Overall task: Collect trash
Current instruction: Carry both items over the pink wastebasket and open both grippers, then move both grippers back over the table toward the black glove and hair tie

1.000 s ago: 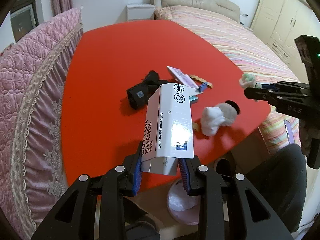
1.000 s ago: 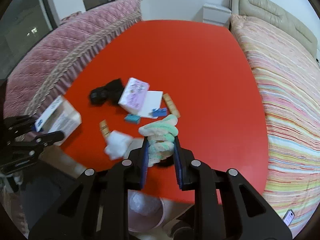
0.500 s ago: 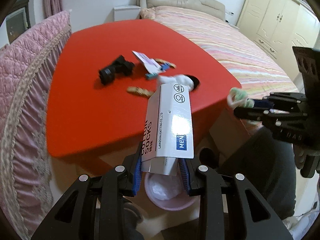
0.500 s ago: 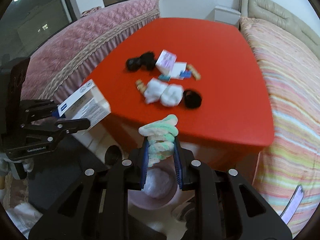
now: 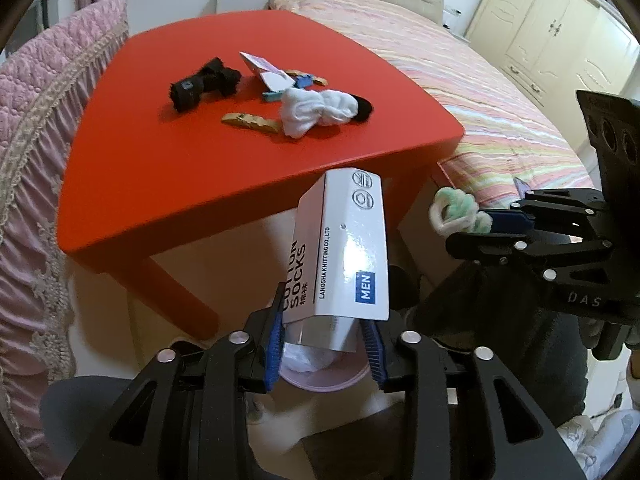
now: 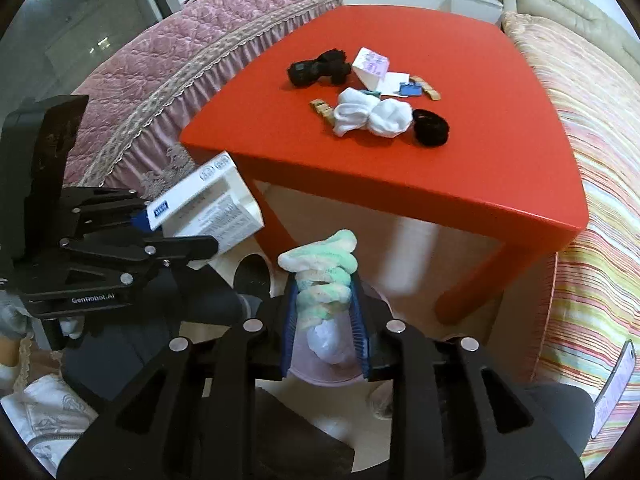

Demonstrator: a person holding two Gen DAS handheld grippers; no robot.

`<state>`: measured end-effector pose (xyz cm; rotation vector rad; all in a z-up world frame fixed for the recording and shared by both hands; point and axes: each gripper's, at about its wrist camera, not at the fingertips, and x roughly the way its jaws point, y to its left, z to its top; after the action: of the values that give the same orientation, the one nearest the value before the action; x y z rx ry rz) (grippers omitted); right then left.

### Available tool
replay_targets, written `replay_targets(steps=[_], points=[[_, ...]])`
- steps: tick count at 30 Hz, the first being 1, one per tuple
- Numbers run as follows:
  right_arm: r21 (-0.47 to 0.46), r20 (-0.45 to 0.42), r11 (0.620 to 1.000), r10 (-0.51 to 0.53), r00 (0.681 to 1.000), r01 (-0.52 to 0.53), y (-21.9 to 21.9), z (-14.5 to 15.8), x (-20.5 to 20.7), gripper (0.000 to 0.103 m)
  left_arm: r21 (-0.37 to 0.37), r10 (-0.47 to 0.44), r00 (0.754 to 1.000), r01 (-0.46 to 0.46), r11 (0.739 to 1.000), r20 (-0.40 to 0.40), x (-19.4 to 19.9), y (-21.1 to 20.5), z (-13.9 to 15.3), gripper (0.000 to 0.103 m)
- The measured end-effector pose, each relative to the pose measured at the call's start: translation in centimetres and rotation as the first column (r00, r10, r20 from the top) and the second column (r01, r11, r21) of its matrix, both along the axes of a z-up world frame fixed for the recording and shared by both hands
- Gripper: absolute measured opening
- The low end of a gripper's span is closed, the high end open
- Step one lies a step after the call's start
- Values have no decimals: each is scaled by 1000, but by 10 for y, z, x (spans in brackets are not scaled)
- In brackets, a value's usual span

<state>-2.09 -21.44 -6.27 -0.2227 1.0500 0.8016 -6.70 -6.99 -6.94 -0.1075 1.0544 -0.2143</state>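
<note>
white sock box [image 5: 340, 252] is clamped in the left claw [image 5: 325, 346], green-and-white fuzzy sock [image 6: 322, 280] pinched in the right claw [image 6: 323, 332], both over the pink bin [image 6: 320, 372] beside the red desk [image 6: 440, 168].

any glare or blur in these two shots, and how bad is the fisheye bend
Left wrist view: a bright glare patch sits on the glossy sock box, washing out part of its print; the red table edge bows strongly. Right wrist view: no strong glare; the green-and-white sock between the fingers is sharp, the table edge curves, and dark vignette fills the corners. Neither view shows clear motion blur.
</note>
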Motion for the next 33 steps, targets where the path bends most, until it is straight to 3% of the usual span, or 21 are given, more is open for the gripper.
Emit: replay_targets(steps=[2,3,6,12,24,33], points=[[8,11,1000,-12,1000,12,-2,0,-1,68,-4,8,1000,-8,1000,1,0,0,-1,73],[9,14,1000,-17,1000,17,-3,1,0,75,-3,21,1000,-21,1000,11,0,1,-1,85],[14,24,999,-42,999,42,-7,3,3,90,13,56,998,-57,998,23,0,7,0,92],[14,29,997,-74,997,74,-12,3,8,96,26,117,993,-118,993,27,-1,21,2,95],[19,33,996,-85,996,84,-12,9,16,96,18,148,988,-148,989,38,4,30,8,95],[23,64,996,-93,994,91,-14,28,39,96,12,183,980,-185,983,81,19,49,28,95]])
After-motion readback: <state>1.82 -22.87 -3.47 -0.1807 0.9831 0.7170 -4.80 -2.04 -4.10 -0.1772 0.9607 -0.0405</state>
